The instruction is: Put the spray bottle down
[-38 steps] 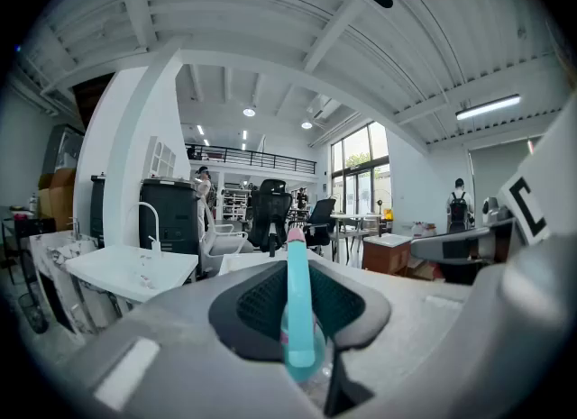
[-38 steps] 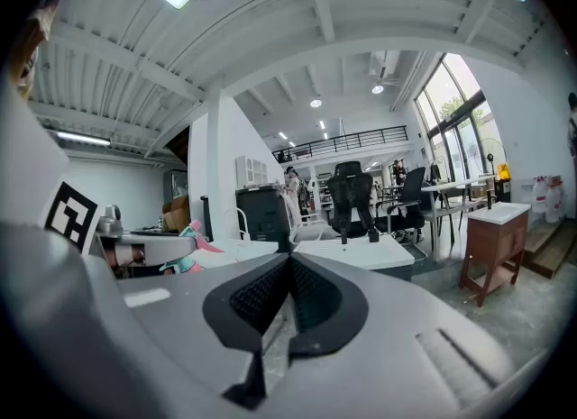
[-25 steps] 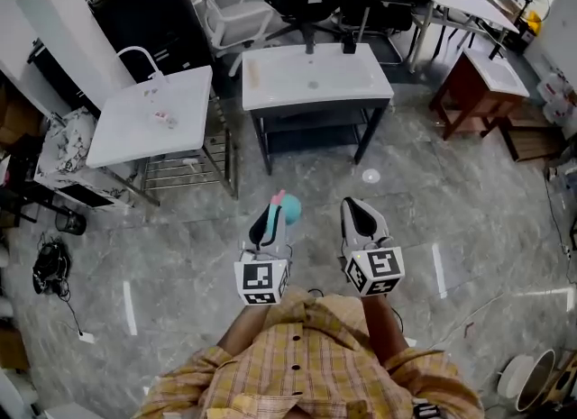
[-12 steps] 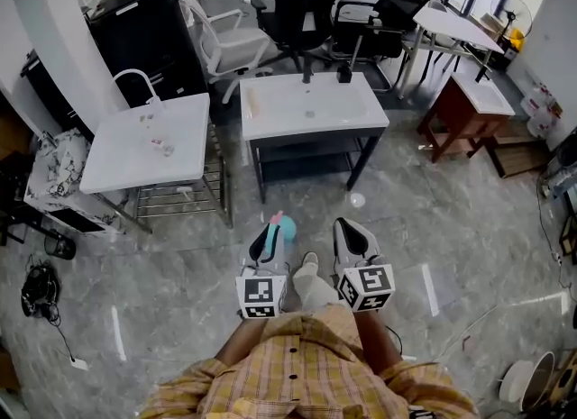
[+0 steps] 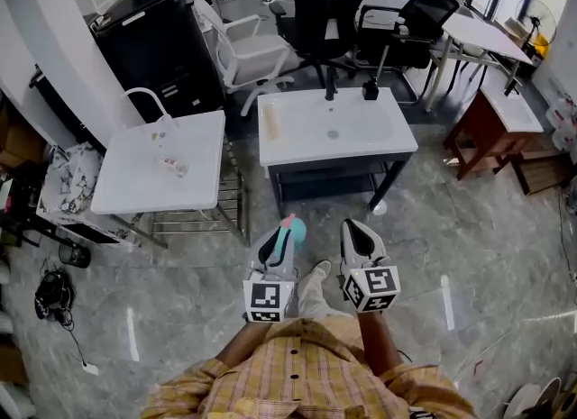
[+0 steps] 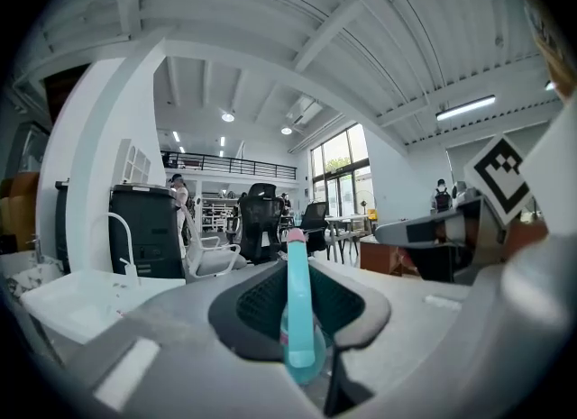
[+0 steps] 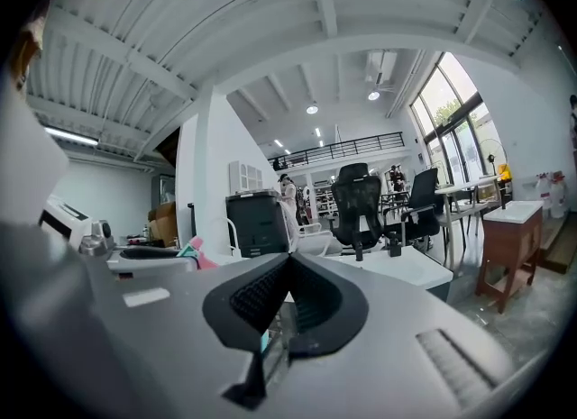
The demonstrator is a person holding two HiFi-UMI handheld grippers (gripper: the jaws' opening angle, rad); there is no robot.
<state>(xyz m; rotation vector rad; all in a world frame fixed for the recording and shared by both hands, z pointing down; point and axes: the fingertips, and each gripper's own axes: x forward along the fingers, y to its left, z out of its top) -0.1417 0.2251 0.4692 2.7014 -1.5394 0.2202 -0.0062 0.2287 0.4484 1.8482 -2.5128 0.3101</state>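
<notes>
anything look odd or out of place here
Nothing looks spilled or damaged. Only oddity: a small white disc lying loose on the grey floor beside the white basin table.

Teal on the spray bottle (image 5: 290,230), pink at its tip. Grey shells and black ribbed pads (image 6: 252,314) on the left gripper (image 5: 272,244) and right gripper (image 5: 359,235), black-and-white square markers on their cubes (image 5: 267,302). Yellow-orange plaid on the shirt (image 5: 306,374). Grey marbling across the floor (image 5: 180,273); white basin top (image 5: 361,129); black cabinet (image 5: 158,39); side table (image 5: 487,138) perhaps reddish brown.
</notes>
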